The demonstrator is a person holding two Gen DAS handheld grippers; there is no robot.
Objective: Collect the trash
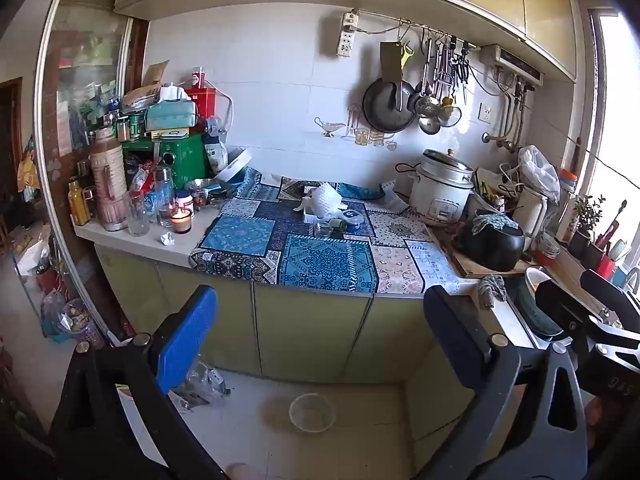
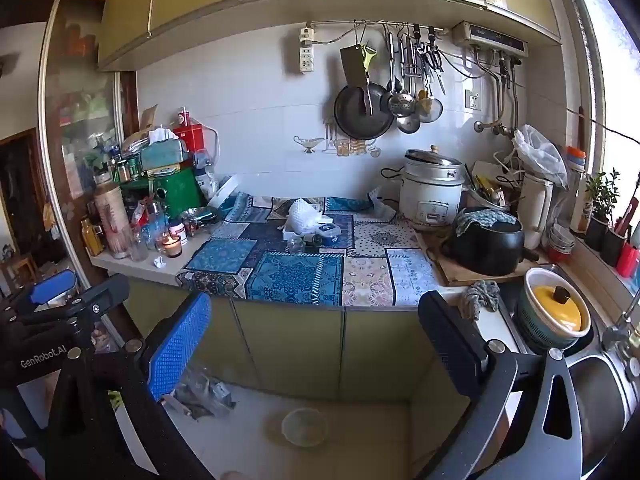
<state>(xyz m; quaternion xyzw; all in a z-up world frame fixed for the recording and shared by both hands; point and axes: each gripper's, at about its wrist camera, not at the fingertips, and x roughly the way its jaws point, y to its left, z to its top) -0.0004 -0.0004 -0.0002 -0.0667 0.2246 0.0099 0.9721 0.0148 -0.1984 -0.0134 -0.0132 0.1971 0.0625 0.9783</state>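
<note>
A crumpled white paper ball (image 1: 167, 239) lies on the counter's bare left end beside a lit candle (image 1: 181, 220); it also shows in the right wrist view (image 2: 161, 262). White foam wrap (image 1: 326, 199) (image 2: 303, 213), a small box, a bottle and a small glass jar (image 1: 323, 229) lie on the blue patchwork cloth (image 1: 328, 264) (image 2: 296, 276). Crumpled plastic wrappers (image 1: 202, 382) (image 2: 204, 394) lie on the floor by the cabinets. My left gripper (image 1: 320, 332) is open and empty, held below the counter front. My right gripper (image 2: 316, 336) is open and empty, beside it.
Jars, bottles and boxes crowd the counter's left end (image 1: 132, 168). A rice cooker (image 1: 440, 192), a black pot (image 1: 490, 242) and a sink with a yellow-lidded pot (image 2: 554, 316) stand to the right. A clear bowl (image 1: 312, 412) sits on the floor. Pans hang on the wall (image 1: 390, 106).
</note>
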